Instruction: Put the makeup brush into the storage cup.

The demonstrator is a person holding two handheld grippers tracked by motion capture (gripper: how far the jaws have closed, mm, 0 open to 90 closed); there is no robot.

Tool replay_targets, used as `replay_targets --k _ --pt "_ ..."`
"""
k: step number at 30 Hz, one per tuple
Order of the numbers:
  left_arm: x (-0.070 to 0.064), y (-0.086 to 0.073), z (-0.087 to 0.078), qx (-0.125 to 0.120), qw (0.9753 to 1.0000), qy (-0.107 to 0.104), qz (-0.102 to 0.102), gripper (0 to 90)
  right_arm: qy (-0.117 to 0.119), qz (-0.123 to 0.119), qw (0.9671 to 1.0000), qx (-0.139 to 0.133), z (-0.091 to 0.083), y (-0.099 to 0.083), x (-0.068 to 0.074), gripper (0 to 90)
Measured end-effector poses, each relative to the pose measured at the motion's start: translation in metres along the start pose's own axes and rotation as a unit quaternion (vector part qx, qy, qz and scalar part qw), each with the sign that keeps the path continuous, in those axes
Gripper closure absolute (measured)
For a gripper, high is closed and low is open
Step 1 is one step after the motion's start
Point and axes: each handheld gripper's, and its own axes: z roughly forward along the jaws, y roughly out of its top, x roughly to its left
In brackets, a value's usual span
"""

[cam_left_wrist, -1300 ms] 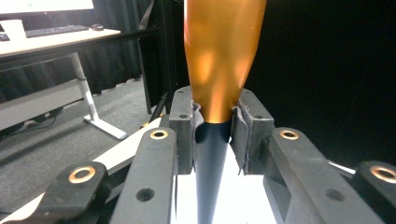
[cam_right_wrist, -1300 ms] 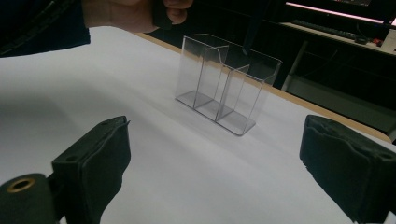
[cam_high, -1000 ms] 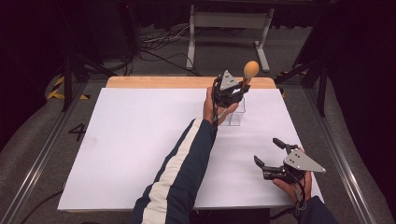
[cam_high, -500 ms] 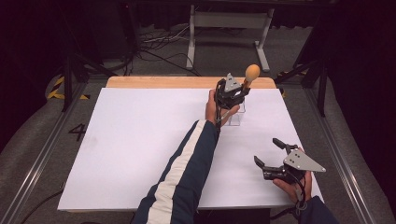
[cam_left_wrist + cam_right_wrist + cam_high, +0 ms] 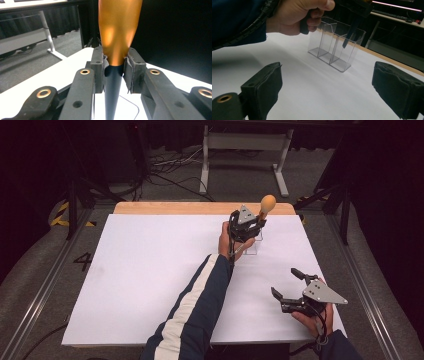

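Note:
My left gripper (image 5: 258, 223) is shut on a tool (image 5: 267, 202) with an orange rounded handle and a dark tapered shaft, held upright at the table's far right. In the left gripper view the pads (image 5: 100, 67) clamp the tool (image 5: 117, 30) where orange meets black. A clear three-compartment holder (image 5: 251, 245) stands just below it. In the right gripper view the dark tip (image 5: 349, 32) hangs at the top of the holder's (image 5: 329, 47) right-end compartment; whether it is inside I cannot tell. My right gripper (image 5: 285, 282) stands open and holds nothing near the front right, jaws (image 5: 327, 87) wide apart.
A white sheet (image 5: 150, 270) covers the table, with a wooden strip (image 5: 165, 208) along the far edge. The left forearm, in a dark sleeve with a white stripe (image 5: 195, 305), crosses the middle. Cables and a stand's white legs (image 5: 245, 150) lie on the floor beyond.
The left gripper has come down a little with the tool, bringing the tip closer to the clear holder. The right gripper has stayed where it was.

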Motion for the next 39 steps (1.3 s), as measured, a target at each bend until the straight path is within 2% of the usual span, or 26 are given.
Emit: replay_targets --k 6,29,31,32,34,37,39 --pt "0.000 -0.002 -0.003 0.001 1.0000 -0.003 -0.002 72.1 -0.007 0.000 1.0000 -0.001 0.000 0.000 -0.001 9.6" --pt "-0.001 -0.001 -0.007 0.003 1.0000 -0.007 0.001 71.1 -0.006 -0.001 1.0000 0.002 0.001 0.000 -0.001 9.7" --pt "-0.001 -0.001 -0.008 0.000 0.9999 -0.008 -0.006 67.6 -0.005 -0.001 1.0000 0.003 0.001 -0.001 -0.001 9.7" --pt "0.000 -0.001 -0.009 0.001 1.0000 -0.008 -0.006 61.0 -0.004 -0.002 1.0000 0.004 0.002 -0.001 -0.001 9.7" --pt "0.001 0.000 -0.011 0.005 1.0000 -0.007 -0.005 59.3 -0.004 -0.002 1.0000 0.005 0.002 -0.001 -0.001 9.6" --pt "0.004 0.002 -0.018 -0.002 0.9999 -0.013 -0.004 54.1 -0.006 -0.003 1.0000 0.005 0.001 -0.001 -0.001 9.7" --pt "0.006 0.005 -0.024 0.000 0.9999 -0.012 0.007 47.2 -0.005 -0.003 1.0000 0.006 0.001 -0.001 -0.001 9.6"
